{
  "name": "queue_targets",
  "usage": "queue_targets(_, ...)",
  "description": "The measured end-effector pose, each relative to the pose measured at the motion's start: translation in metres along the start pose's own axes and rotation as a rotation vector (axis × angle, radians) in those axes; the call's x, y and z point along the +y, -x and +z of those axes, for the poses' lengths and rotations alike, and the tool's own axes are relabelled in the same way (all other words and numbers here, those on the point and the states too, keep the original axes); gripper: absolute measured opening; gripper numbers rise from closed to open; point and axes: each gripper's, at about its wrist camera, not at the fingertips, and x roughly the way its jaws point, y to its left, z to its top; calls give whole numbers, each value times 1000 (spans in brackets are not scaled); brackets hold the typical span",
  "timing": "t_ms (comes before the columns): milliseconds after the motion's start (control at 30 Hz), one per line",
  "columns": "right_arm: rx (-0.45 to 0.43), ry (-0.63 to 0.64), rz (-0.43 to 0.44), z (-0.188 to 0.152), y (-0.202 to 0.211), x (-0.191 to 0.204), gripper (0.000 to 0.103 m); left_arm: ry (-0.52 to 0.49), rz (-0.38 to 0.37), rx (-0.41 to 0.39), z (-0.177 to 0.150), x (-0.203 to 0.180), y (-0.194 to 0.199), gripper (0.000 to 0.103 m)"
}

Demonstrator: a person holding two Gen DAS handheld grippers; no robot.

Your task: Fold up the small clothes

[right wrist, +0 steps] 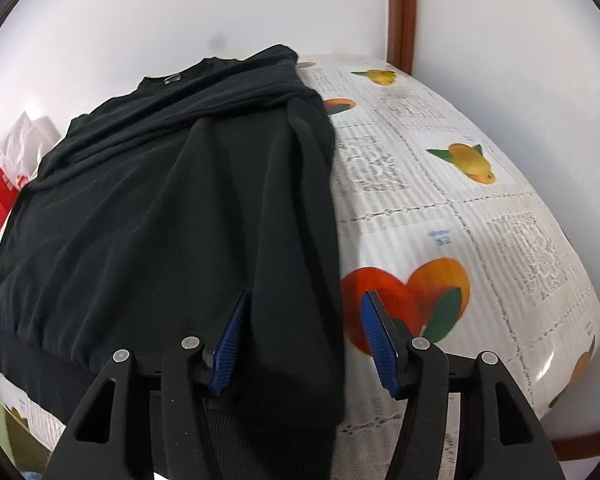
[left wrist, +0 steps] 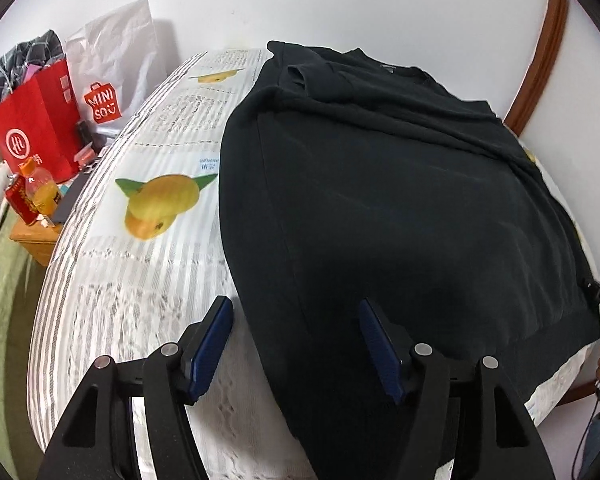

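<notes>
- Looking down both grippers, we see the black sweater (left wrist: pixel 400 200) lying on the bed (left wrist: pixel 140 280), both sleeves folded in over the body.
- Our left gripper (left wrist: pixel 296 344) stands open, straddling the sweater's edge at 6 o'clock; neither pad presses cloth.
- Our right gripper (right wrist: pixel 304 340) is likewise open over the folded sleeve.
- We judge the side folds done; next we need to pinch the hem at both corners and carry it toward 12 o'clock, to the collar.
</notes>
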Motion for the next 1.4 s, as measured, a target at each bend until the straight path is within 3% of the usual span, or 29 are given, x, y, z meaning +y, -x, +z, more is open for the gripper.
queue_targets(133,-23,-1,1,2,-5,12,51,-48,60,-9,-10,-17,1,60)
queue_targets(167,-30,2,-9,2,-5,15,45,-48,67,-17,-11,-19,1,58)
queue_targets(200,-37,0,0,2,-5,18,39,-37,64,-24,-11,-20,2,47)
queue_targets(233,-38,-2,17,2,-4,20,24,-24,62,-30,-10,-20,3,30)
queue_targets(267,-38,2,21,3,-4,22,13,-11,67,-32,-8,-19,3,21)
queue_targets(300,-36,19,13,3,-3,25,13,3,61,-28,-6,-17,3,10)
queue_targets(400,-51,23,31,5,7,21,9,67,5,-27,-1,-7,10,9)
queue_targets(633,-161,-45,169,7,72,-6,8,71,-122,-176,3,4,79,8)
queue_targets(900,-303,-29,225,22,133,-17,8,49,-152,-332,21,-1,135,8)
queue_targets(1133,-330,-34,213,69,125,-10,8,47,-98,-364,69,-14,120,9)
queue_targets(1400,-298,-60,214,147,69,-1,8,87,-59,-344,144,-23,73,9)
